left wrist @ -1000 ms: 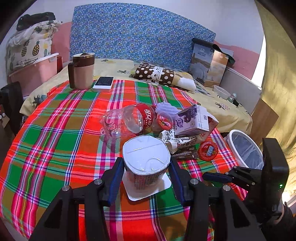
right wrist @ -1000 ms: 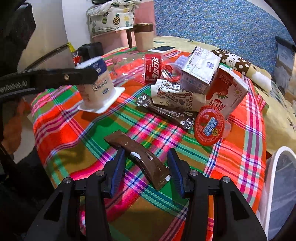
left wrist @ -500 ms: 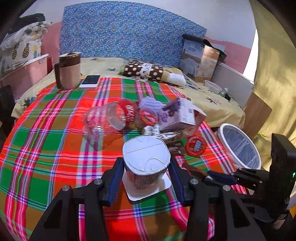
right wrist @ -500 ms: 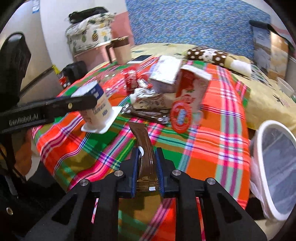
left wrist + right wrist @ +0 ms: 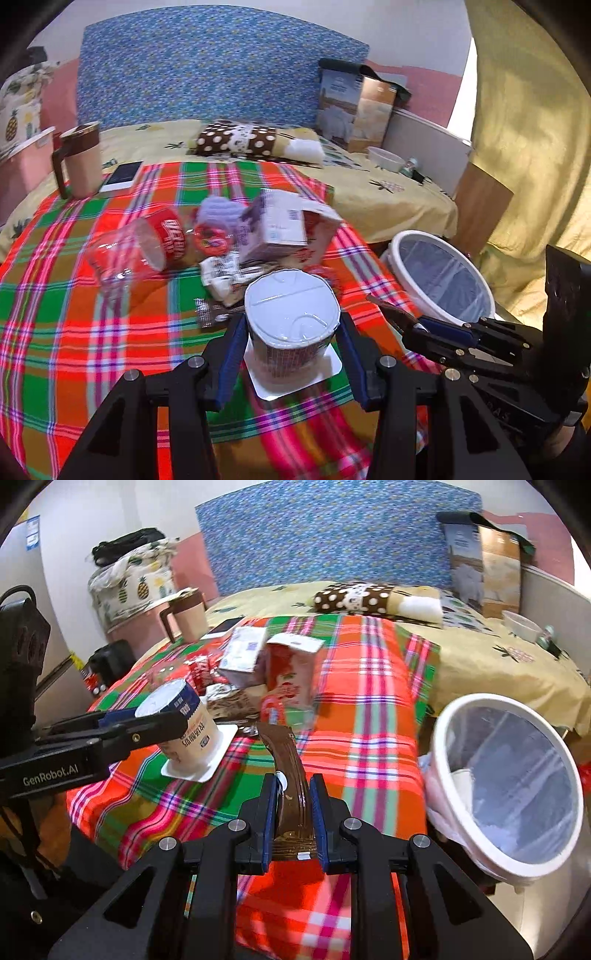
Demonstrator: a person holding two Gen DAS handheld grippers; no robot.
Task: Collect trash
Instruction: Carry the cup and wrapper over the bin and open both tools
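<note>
My left gripper (image 5: pixel 291 343) is shut on an upside-down yogurt cup (image 5: pixel 291 325), held above the plaid tablecloth; the cup also shows in the right wrist view (image 5: pixel 184 727). My right gripper (image 5: pixel 293 805) is shut on a brown snack wrapper (image 5: pixel 290 775), lifted off the table. A white-rimmed trash bin (image 5: pixel 506 786) stands off the table's right edge, right of the right gripper; it also shows in the left wrist view (image 5: pixel 439 277). More trash lies mid-table: a crushed cola bottle (image 5: pixel 140 247), milk cartons (image 5: pixel 280 229), a red lid (image 5: pixel 210 238) and wrappers (image 5: pixel 221 273).
A brown mug (image 5: pixel 79 164) and a phone (image 5: pixel 122 175) sit at the table's far left. A polka-dot pillow (image 5: pixel 240 142) and a box (image 5: pixel 354 110) lie on the bed behind. A yellow curtain (image 5: pixel 532 147) hangs at right.
My right gripper closed on the brown wrapper, lifted it and swung right toward the bin. My left gripper kept hold of the yogurt cup and also shifted right.
</note>
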